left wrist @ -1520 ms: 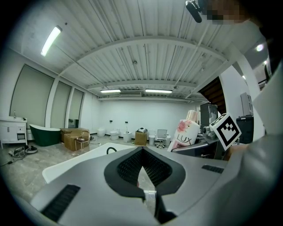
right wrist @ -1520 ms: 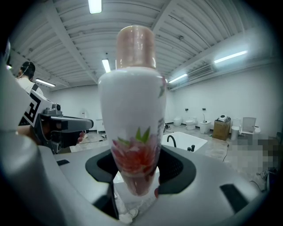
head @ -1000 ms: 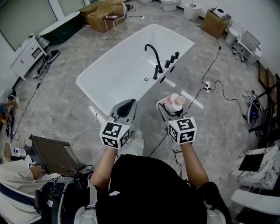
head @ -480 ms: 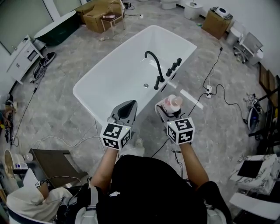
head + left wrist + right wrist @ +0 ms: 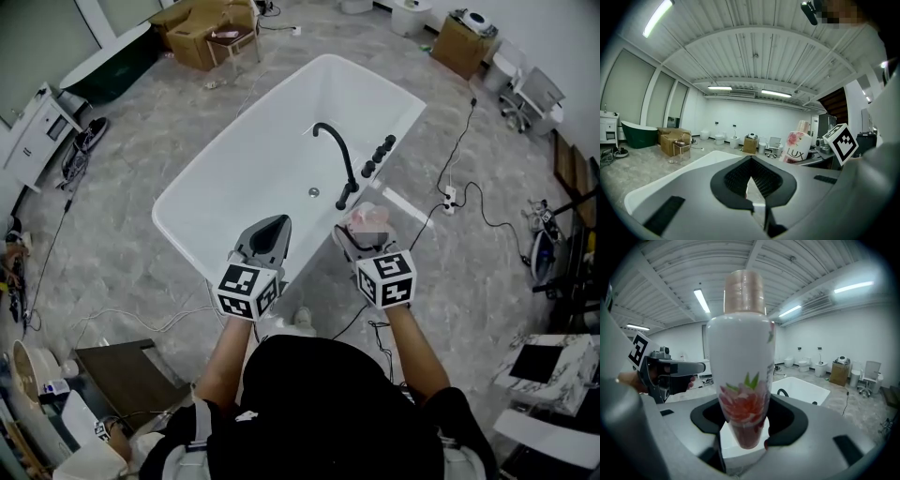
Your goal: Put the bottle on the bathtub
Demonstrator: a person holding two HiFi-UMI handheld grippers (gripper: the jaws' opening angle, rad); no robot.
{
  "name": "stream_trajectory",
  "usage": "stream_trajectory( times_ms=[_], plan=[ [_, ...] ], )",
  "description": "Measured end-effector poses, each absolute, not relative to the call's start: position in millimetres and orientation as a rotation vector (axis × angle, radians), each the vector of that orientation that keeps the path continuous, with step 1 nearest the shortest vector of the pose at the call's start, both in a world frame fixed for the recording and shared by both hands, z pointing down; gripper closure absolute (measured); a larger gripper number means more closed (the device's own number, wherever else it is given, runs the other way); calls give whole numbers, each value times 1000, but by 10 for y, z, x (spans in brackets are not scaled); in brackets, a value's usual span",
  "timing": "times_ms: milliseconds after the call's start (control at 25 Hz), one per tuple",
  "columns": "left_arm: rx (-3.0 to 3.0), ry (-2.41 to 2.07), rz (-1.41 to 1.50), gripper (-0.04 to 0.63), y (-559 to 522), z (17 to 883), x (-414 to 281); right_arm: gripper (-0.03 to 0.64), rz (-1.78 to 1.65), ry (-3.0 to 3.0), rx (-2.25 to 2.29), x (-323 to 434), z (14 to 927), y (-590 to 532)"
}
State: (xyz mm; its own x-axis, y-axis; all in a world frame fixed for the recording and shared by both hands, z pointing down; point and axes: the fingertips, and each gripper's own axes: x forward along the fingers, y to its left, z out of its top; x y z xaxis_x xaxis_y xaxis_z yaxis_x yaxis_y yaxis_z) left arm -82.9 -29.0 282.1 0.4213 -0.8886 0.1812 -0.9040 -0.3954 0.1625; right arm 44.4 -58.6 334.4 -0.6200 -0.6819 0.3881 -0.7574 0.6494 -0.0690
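Observation:
The white bathtub lies slantwise ahead, with a black curved faucet and black knobs on its right-hand rim. My right gripper is shut on a white bottle with a pink cap and a red flower print. It holds the bottle upright just short of the rim, near the faucet. In the right gripper view the bottle stands between the jaws of my right gripper, with the tub beyond. My left gripper hangs shut and empty beside it, over the tub's near rim. From the left gripper the bottle shows at the right.
Cardboard boxes and a dark green tub stand at the back left. A white cabinet is on the left. Cables and a power strip lie on the floor right of the bathtub. A box and a chair are at the back right.
The bathtub has drawn closer to both grippers as the person moved forward. The bottle stays in the right gripper and now sits beside the faucet's base. The left gripper is unchanged.

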Motion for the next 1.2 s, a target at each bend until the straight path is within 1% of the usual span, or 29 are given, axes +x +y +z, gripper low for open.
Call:
stream_trajectory(
  times_ms=[360,880,1200],
  plan=[
    [2427,-1507,99,583,-683,3043,-1011,368,351,-2507,1175,267,3492,-926],
    [2362,-1516,132,583,-963,3311,-796,368,390,-2496,1117,434,3734,-1278],
    [2259,-1542,131,583,-1208,3679,-793,368,434,-2464,1036,422,4090,-1600]
  ],
)
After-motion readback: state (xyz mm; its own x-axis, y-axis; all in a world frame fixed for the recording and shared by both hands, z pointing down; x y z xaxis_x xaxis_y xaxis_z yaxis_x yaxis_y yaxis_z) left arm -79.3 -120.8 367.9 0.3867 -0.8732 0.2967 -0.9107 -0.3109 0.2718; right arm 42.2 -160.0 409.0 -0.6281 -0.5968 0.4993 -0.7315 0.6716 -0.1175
